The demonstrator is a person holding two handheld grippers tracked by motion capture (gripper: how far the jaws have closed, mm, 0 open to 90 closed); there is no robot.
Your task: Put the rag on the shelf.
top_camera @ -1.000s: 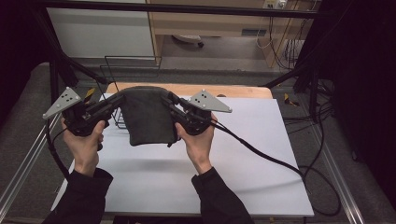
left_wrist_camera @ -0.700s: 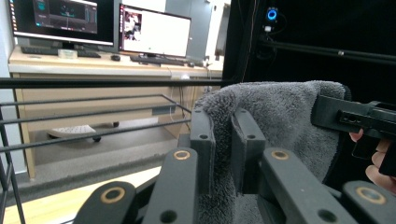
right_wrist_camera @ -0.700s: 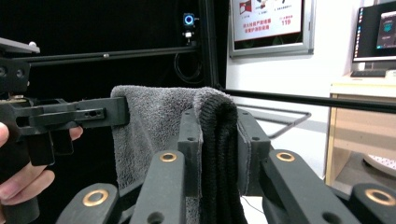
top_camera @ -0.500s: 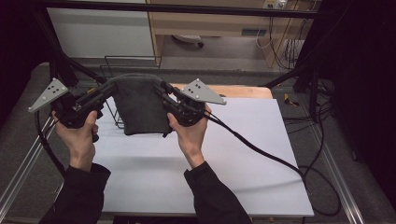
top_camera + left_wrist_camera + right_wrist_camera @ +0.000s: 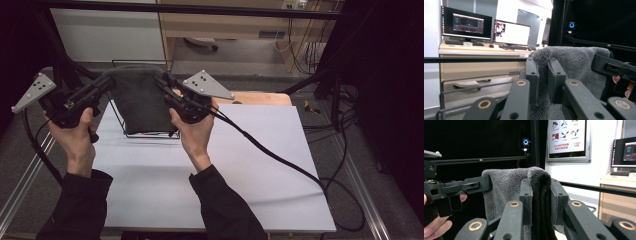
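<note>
Left gripper (image 5: pixel 543 75) and right gripper (image 5: pixel 541 195) each clamp nearly closed jaws on the dark grey terry towel (image 5: pixel 142 100), which the high view shows hanging above the black wire rack (image 5: pixel 150 134).

Light falls from overhead onto the white table (image 5: pixel 210 170), bright and even, no glare on it; soft shadows spread under the forearms and a thin one runs beside the cable (image 5: pixel 280 155); the edges of the high view drop into near black on both sides, and the whole frame is a little soft and grainy; the dark towel (image 5: pixel 142 100) swallows the light, its folds barely readable from above; in the left gripper view the monitors (image 5: pixel 486 27) glow and the white screen washes out, the background soft, the near jaws slightly blurred; in the right gripper view the wall poster (image 5: pixel 567 137) is bright against a black left half, and the towel pile is crisp.
</note>
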